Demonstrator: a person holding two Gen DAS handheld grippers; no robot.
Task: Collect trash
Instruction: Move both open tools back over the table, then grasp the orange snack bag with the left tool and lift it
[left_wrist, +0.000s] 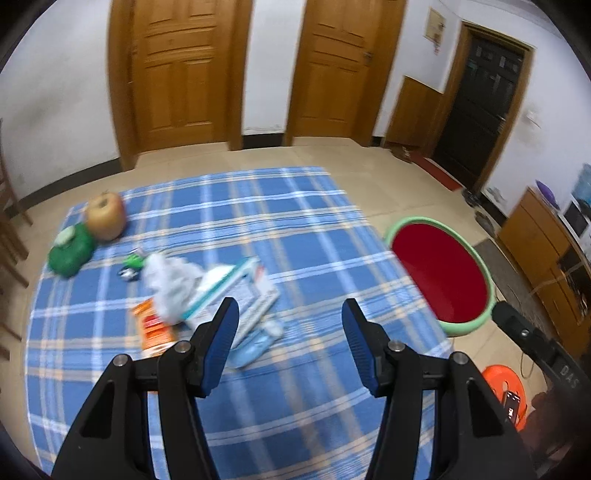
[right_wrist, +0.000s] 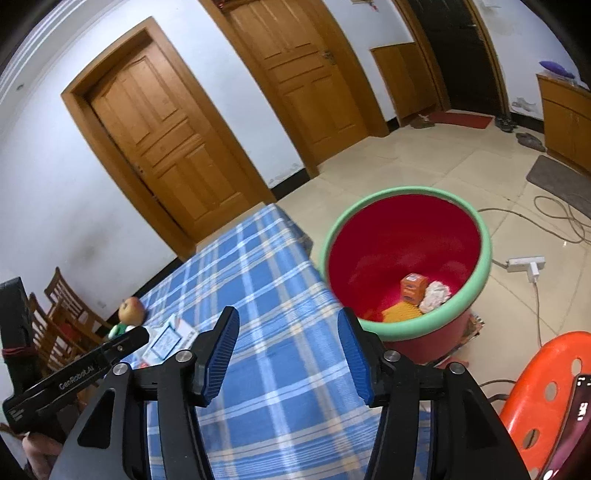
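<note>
Beside the bin (right_wrist: 476, 288), an orange stool (right_wrist: 546, 391).

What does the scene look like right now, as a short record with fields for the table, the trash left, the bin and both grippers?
table: blue plaid tablecloth
trash left: crumpled white plastic bag, orange flat packet, white printed papers, piled together
other items: apple-shaped container, green round container
bin: red bucket with green rim beside the table, holding an orange box and white wad
left gripper: open, empty
right gripper: open, empty
</note>
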